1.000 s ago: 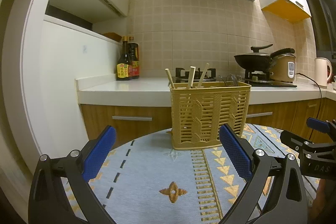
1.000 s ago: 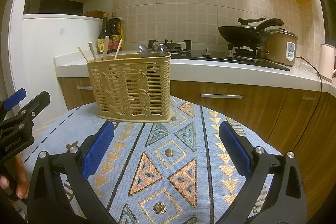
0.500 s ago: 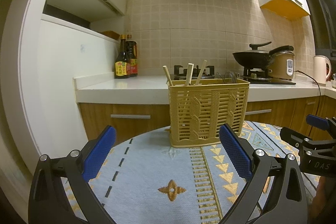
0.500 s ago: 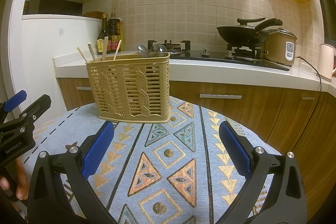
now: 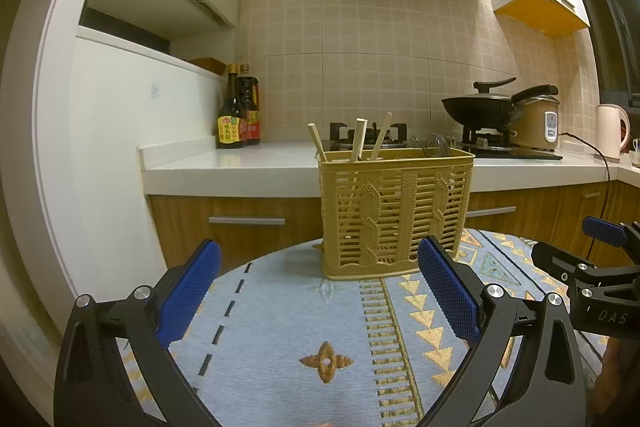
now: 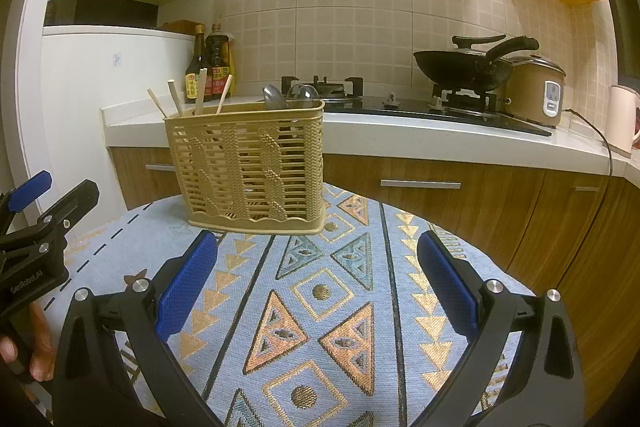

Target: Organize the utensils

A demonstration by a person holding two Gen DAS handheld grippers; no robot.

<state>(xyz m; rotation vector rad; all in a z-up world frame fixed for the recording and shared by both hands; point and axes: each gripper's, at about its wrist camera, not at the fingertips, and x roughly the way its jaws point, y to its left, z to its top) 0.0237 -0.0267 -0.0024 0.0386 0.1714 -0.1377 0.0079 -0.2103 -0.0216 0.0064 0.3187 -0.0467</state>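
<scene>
Holder (image 5: pixel 394 211) – matt tan plastic, woven-look lattice. Chopsticks (image 5: pixel 358 145) – pale wood. Spoons (image 6: pixel 274 95) – glossy metal. Tablecloth (image 6: pixel 320 291) – coarse woven cloth. Claw pads (image 5: pixel 448 293) – textured blue rubber.

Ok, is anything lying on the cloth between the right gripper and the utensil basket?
No. In the right wrist view only bare patterned tablecloth lies between the open right gripper and the basket. The left wrist view shows likewise.

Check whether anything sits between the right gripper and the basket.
Nothing visible does. The right gripper is open and empty, and only bare patterned cloth lies between its fingers and the basket, which stands ahead and a little to its left. The left gripper is off to the side.
</scene>
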